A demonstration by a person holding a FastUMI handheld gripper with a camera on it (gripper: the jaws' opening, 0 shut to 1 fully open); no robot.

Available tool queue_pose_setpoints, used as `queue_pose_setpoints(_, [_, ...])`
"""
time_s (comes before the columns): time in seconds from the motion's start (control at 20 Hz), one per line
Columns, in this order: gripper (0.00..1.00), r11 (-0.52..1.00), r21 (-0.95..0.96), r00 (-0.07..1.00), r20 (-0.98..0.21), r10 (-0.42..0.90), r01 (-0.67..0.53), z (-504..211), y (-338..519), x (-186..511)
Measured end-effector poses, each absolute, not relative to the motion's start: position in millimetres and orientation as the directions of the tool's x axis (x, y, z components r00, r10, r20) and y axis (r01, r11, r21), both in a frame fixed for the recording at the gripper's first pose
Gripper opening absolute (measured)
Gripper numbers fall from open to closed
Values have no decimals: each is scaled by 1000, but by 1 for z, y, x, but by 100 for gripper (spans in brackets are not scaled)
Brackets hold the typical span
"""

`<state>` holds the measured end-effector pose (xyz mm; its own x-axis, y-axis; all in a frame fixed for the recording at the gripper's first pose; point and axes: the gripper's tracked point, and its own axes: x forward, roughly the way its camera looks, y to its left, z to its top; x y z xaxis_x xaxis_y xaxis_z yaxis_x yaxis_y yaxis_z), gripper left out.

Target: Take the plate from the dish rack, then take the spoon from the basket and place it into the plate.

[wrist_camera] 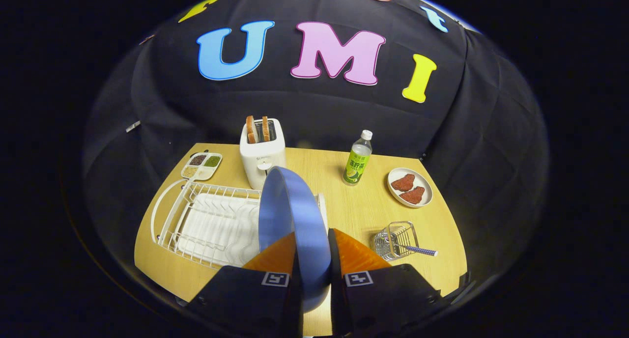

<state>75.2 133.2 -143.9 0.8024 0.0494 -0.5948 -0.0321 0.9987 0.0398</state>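
The gripper (312, 252) is clamping the blue plate (295, 220) by its rim, both fingers pressing on it from either side, and the plate is standing on edge between them, rising in front of the white dish rack (206, 220) and looking lifted clear of its wires (contact at the hidden lower edge cannot be told). So the first step seems nearly finished: the plate is out and is waiting to be set down flat on the wooden table (363, 210). The next move is calling for tilting the plate level and lowering it onto bare wood, then letting go and reaching for the spoon (417, 250), whose handle is poking out of the wire basket (393, 239) just ahead and to the right of the fingers. Open room is lying between the rack and the basket; beyond it are standing the green-labelled bottle (358, 158), a small dish of red pieces (410, 187) and the toaster (262, 151). The table's near edge is close under the fingers, so the plate is wanting a spot further in
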Motion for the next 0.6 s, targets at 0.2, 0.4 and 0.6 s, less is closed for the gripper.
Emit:
queue_pose_setpoints(0.2, [26,989,127,780,-610,140,-78,-151,121,28])
queue_pose_setpoints(0.4, [26,979,184,747,-637,189,-90,-174,109,-24])
queue_pose_setpoints(0.6, [26,971,227,678,-703,215,-72,-217,107,-71])
